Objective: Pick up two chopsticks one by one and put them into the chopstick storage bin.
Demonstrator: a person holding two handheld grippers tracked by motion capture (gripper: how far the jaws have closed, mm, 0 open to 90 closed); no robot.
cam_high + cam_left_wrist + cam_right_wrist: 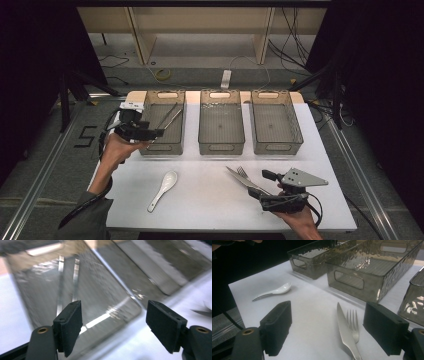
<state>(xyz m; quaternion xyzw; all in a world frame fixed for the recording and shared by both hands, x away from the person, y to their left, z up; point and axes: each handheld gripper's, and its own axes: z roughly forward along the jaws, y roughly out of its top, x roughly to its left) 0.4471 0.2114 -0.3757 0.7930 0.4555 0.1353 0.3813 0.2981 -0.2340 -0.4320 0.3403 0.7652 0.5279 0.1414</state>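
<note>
Left hand-held gripper (113,325) is held spread over the left bin (162,121) — two thin metal pieces, possibly chopsticks (67,277), lie inside. Right hand-held gripper (327,327) is spread, empty, around knife (345,332) and fork (353,323) on the tabletop (210,200); spoon (163,189) lies well apart.

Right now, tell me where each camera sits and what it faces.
High view: fixed above the person's side, looking down on the white table and three smoky clear plastic bins; both forearms show.
Left gripper view: rides the left gripper, facing the leftmost bin holding two metal chopsticks; open black jaws show.
Right gripper view: rides the right gripper, facing a steel knife, steel fork, white ceramic spoon.
Shared: bins.
</note>
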